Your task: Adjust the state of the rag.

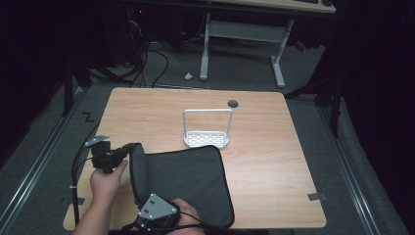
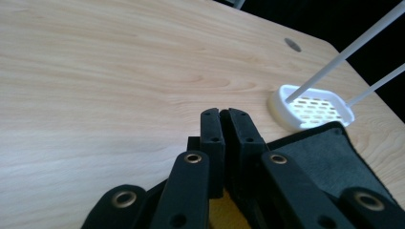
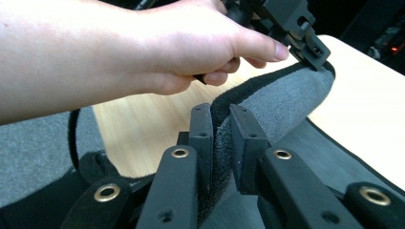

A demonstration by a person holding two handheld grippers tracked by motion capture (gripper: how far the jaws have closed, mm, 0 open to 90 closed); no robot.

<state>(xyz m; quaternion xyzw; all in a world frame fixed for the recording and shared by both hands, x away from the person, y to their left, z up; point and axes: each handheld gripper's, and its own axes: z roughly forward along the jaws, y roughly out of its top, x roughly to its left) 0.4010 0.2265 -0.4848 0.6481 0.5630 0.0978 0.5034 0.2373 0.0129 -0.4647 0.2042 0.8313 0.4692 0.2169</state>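
Both hands reach low over the wooden bench (image 1: 274, 161). The left gripper (image 1: 128, 148) and right gripper (image 3: 220, 143) each clamp their jaws on the raised edge of a dark grey felt mat (image 1: 191, 183), near a white perforated rack (image 1: 207, 138).

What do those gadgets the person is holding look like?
Both are black tools. The left gripper and the right gripper each end in two flat, blocky fingers on slotted arms with brass-ringed holes. A grey three-cornered plate tops each, and black cables trail off. The forearms are bare, no sleeves.

The light wooden surface (image 1: 264, 161) carried a white slotted rack (image 1: 207, 138) near its centre and a dark grey mat (image 1: 191, 183) at six o'clock.
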